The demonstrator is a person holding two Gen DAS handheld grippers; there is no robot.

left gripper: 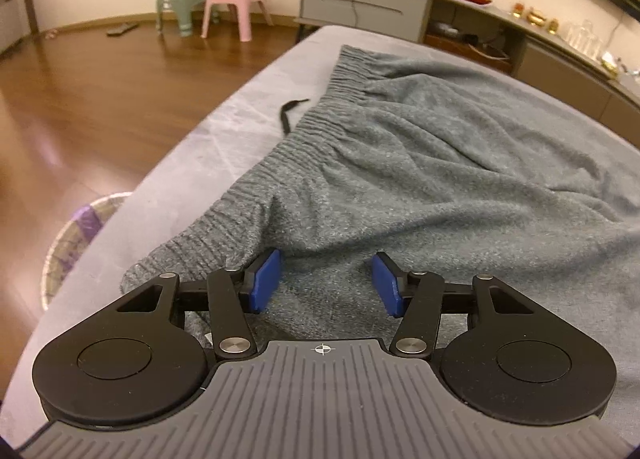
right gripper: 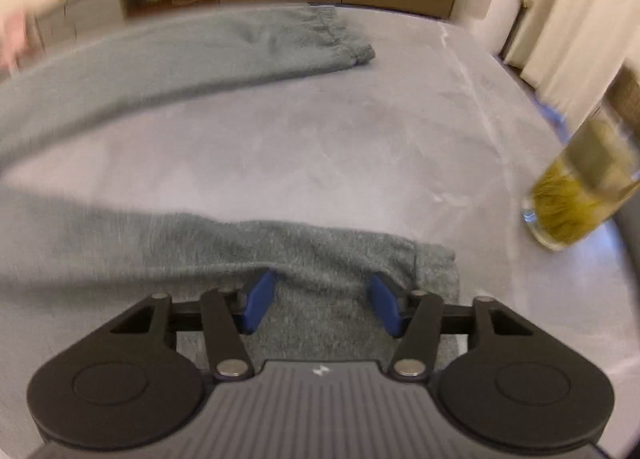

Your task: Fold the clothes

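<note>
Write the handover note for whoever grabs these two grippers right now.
Left gripper: open, low over the grey sweatpants near the end of the waistband; nothing held.
Right gripper: open, over the near leg's cuff; nothing held.
The pants lie spread on the grey table, legs apart, the far leg stretched toward the sideboard. A glass jar stands at the table's right edge.
Done: laid out, no fold visible.
Left: likely grip the near waistband and cuff, fold leg onto leg, then fold lengthwise.
</note>
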